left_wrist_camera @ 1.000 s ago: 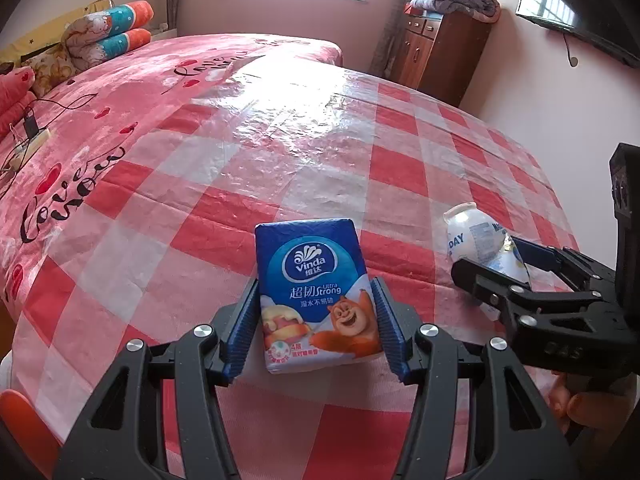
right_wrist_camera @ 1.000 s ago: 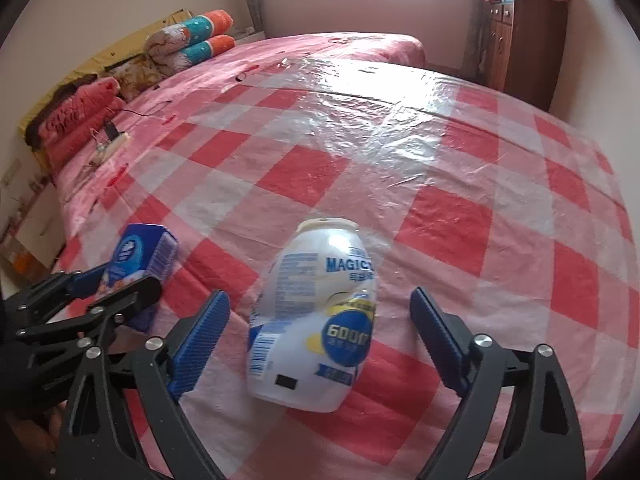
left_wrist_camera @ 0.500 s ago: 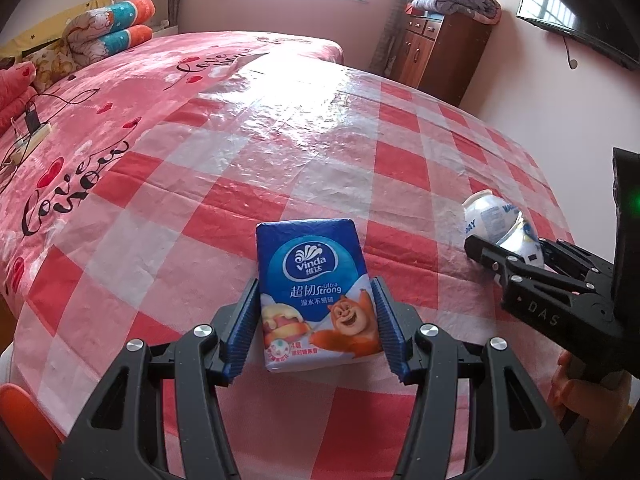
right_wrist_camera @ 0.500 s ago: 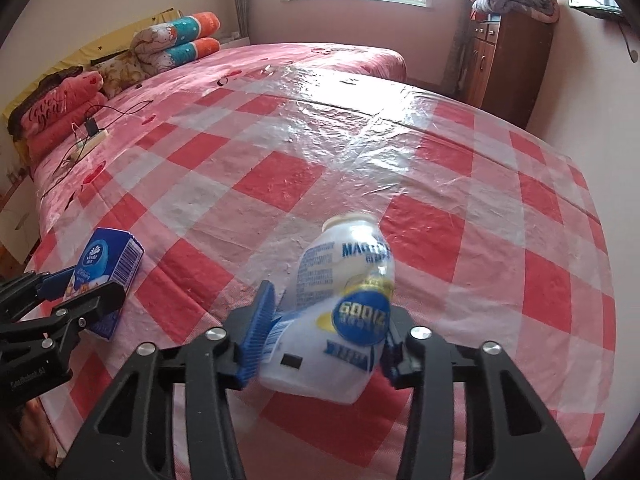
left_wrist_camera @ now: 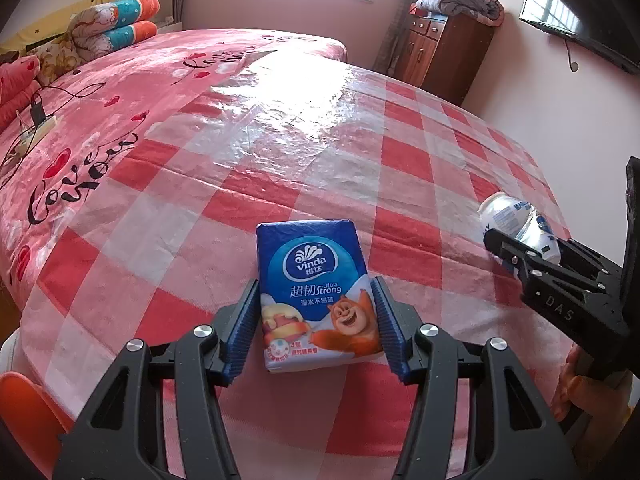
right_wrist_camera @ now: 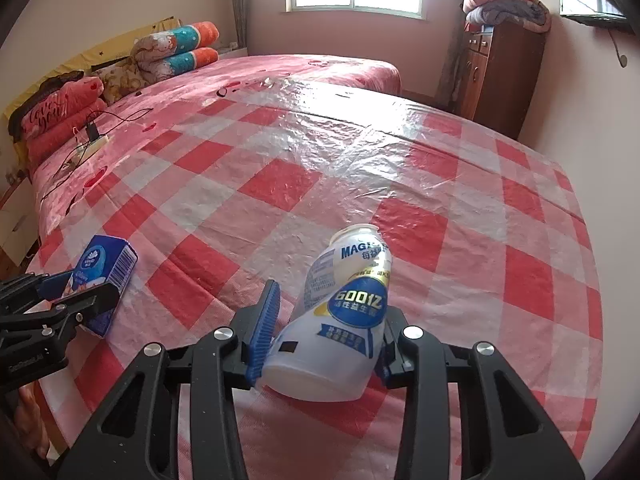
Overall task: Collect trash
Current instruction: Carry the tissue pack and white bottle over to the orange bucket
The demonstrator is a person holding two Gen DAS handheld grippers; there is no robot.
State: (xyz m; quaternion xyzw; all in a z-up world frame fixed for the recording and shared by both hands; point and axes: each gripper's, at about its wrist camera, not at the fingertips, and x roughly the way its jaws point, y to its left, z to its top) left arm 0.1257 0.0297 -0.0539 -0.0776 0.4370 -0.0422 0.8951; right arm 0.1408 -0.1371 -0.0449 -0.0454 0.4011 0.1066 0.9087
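A blue Vinda tissue pack [left_wrist_camera: 316, 264] sits between the blue pads of my left gripper [left_wrist_camera: 315, 286], which is shut on its two long sides. The right wrist view shows that pack [right_wrist_camera: 106, 260] held tilted in the left gripper [right_wrist_camera: 76, 292]. A white plastic drink bottle [right_wrist_camera: 352, 280] with a blue round label leans to the right between the jaws of my right gripper [right_wrist_camera: 332, 320]. Those jaws are closing and both pads press on the bottle's lower body. From the left wrist view, the bottle [left_wrist_camera: 508, 216] pokes out past the right gripper [left_wrist_camera: 520, 256].
Everything is over a bed covered by a red-and-white checked plastic sheet [right_wrist_camera: 360, 152]. Rolled quilts and pillows [right_wrist_camera: 176, 46] lie at the head, with a power strip and cable [left_wrist_camera: 38, 124] nearby. A wooden cabinet [right_wrist_camera: 500, 76] stands at the far right.
The right jaws have come together from wide open onto the bottle, which has tipped to the right. The left gripper and its tissue pack have stayed as they were.
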